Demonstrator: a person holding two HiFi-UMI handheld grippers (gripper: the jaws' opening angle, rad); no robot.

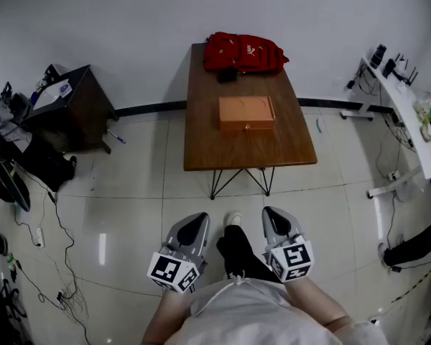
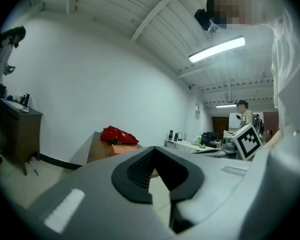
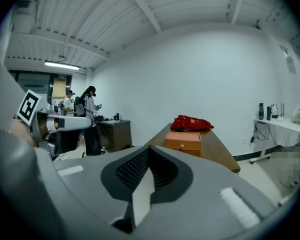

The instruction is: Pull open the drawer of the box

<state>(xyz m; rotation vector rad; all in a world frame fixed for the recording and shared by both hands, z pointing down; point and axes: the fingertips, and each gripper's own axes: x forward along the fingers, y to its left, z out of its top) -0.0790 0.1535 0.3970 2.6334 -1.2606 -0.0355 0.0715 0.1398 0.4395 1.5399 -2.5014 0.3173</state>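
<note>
Bare floor (image 1: 165, 200) separates table's (image 1: 244, 155) near edge from left gripper (image 1: 193, 226), right gripper (image 1: 274, 219).

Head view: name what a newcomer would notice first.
A red bag lies at the far end of a brown table, with an orange box nearer, its drawer shut. At the bottom, the left gripper and right gripper hang shut and empty, well short of the table.
</note>
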